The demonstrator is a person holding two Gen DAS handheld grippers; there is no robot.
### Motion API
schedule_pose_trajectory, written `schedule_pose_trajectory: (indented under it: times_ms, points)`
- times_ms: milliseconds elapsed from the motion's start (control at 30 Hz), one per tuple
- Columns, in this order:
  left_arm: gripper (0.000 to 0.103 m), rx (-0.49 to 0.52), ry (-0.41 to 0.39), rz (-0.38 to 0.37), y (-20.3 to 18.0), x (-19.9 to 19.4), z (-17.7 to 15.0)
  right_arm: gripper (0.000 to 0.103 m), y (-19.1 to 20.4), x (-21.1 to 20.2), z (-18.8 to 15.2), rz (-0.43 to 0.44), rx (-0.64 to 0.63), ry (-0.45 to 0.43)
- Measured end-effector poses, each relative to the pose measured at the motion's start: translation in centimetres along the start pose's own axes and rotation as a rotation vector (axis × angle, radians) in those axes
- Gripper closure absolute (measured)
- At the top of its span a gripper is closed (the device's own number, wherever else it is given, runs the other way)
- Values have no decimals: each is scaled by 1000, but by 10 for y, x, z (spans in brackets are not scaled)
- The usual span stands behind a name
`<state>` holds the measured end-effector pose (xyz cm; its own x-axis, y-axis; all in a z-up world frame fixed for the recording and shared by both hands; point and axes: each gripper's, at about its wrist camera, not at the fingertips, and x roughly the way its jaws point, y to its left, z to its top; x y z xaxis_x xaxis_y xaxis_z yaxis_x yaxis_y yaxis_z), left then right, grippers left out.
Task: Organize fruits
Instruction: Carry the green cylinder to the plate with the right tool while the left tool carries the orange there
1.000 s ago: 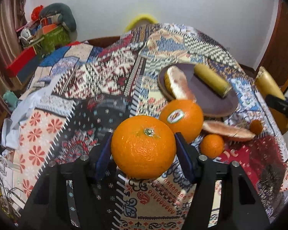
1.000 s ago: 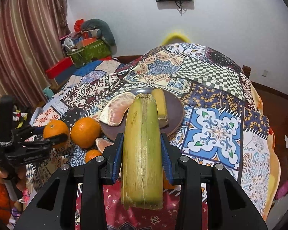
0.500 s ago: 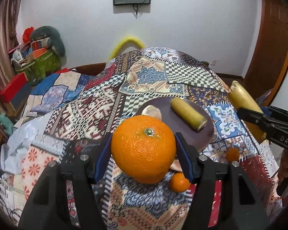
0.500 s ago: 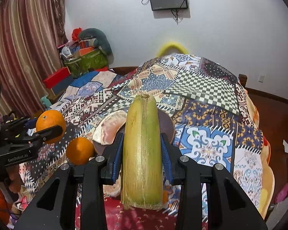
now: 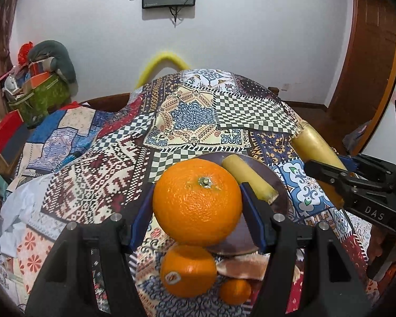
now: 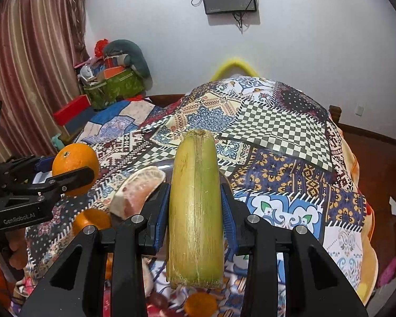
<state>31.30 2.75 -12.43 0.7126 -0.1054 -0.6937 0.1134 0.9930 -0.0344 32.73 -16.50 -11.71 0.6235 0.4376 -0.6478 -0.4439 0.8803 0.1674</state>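
The large round orange with the green stem button (image 5: 198, 200) is sitting between the blue pads of the left claw (image 5: 198, 206), which is gripping it at its widest part, in the air above the near rim of the round dark brown plate (image 5: 277, 182). The pale green-yellow cut length of stalk, sugarcane by the look of it (image 6: 195, 211), is being clamped lengthwise by the right claw (image 6: 195, 214), also off the surface, to the right of the plate.

On the plate a second, shorter yellow stalk piece (image 5: 246, 179) is lying, and a peeled pinkish pomelo wedge (image 6: 137, 189) is resting at its left edge. Below the held orange, a stickered orange (image 5: 187, 270), a small tangerine (image 5: 235, 290) and another pomelo slice (image 5: 241, 265) are lying on the patchwork cloth (image 5: 198, 111), which seems to be covering a bed more than a table.

The risks, as I judge them: the orange is smooth and round, so a tilt or a slackening grip could be letting it roll out and knock the fruit underneath. The stalk is projecting far past its pads, so its front end could be sweeping the wedge or the other stalk off the plate. Both claws are converging on one small plate and could be colliding. The soft, sloping cloth would be letting anything released beside the plate roll away.
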Motion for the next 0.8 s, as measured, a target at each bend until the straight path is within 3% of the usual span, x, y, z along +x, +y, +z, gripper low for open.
schedule_pose_trajectory:
  times_ms: [567,800]
  points:
    - [40,25,156,2,-4,79,21,69,-20,51,10,-2,-8,74]
    - [40,79,223,-4,-16,103,23,69,-24,68,9,-2,-19,116]
